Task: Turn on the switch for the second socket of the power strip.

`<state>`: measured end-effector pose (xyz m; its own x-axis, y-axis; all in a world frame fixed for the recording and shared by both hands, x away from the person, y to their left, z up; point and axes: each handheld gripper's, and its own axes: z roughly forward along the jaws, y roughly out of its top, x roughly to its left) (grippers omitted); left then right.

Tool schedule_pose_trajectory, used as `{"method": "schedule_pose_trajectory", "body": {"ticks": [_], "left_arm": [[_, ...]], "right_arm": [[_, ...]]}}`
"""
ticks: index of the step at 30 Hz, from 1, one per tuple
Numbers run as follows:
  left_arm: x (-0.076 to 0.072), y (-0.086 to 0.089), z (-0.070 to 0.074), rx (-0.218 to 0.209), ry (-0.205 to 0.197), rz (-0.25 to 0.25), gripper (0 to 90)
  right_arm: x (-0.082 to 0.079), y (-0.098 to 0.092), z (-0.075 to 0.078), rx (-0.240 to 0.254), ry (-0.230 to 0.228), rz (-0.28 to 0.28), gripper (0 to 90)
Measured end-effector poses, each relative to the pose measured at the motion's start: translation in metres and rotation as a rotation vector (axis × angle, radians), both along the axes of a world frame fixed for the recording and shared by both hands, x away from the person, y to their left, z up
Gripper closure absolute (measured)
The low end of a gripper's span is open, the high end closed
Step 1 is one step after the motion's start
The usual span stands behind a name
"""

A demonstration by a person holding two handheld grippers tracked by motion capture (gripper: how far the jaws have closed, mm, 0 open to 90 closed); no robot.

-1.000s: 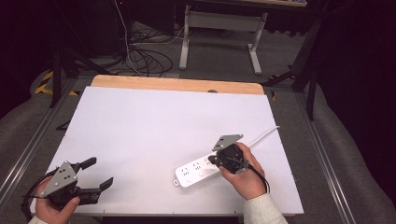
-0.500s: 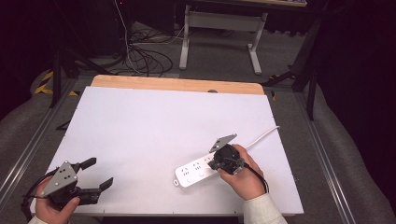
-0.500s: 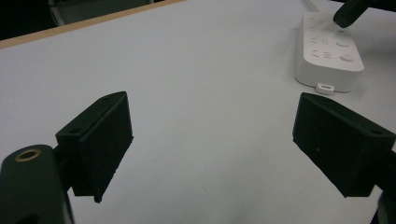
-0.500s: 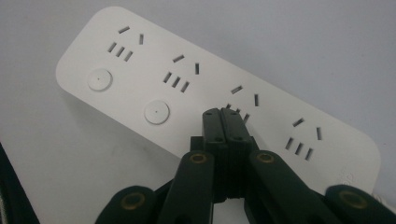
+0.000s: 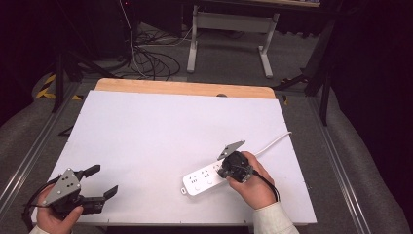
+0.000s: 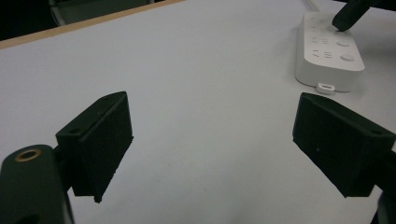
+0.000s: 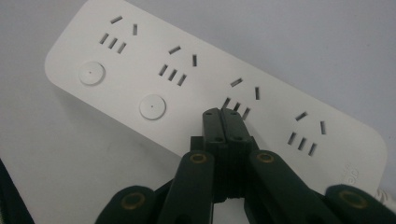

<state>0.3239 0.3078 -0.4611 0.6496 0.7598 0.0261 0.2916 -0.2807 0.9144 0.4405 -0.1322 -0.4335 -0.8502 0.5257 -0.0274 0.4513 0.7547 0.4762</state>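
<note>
On the white worktop point(image 5: 160, 131), toward its near right part, a white power strip point(image 5: 204, 178) lies flat with its sockets facing up. Its white cord point(image 5: 272, 142) runs off toward the worktop's right edge.

Right claw point(image 5: 229, 170): jaws fully closed, pads pressed together with nothing between them. The person's right hand point(image 5: 253, 183) holds it over the strip's cord end. In the right gripper view, the joined tip of the right claw point(image 7: 226, 116) points down at the power strip point(image 7: 140, 70), at or just above its top face beside the third socket group; contact cannot be confirmed. Two round buttons point(image 7: 152, 107) sit on the strip to the left of the tip.

Left claw point(image 5: 100, 180): jaws spread wide apart and holding nothing. The left hand point(image 5: 56, 219) holds it at the near left corner of the worktop, well apart from the strip. In the left gripper view, bare worktop point(image 6: 196, 93) shows between the jaws, with the power strip point(image 6: 329, 51) farther off at upper right.
</note>
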Motion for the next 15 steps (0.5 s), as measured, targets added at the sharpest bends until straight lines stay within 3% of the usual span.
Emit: {"method": "schedule_pose_trajectory", "body": {"ticks": [15], "left_arm": [[-0.0001,-0.0002,-0.0002,0.002,-0.001,0.0,12.7]], "right_arm": [[-0.0021,0.0016,-0.0025,-0.016,-0.012,-0.012,90.0]]}}
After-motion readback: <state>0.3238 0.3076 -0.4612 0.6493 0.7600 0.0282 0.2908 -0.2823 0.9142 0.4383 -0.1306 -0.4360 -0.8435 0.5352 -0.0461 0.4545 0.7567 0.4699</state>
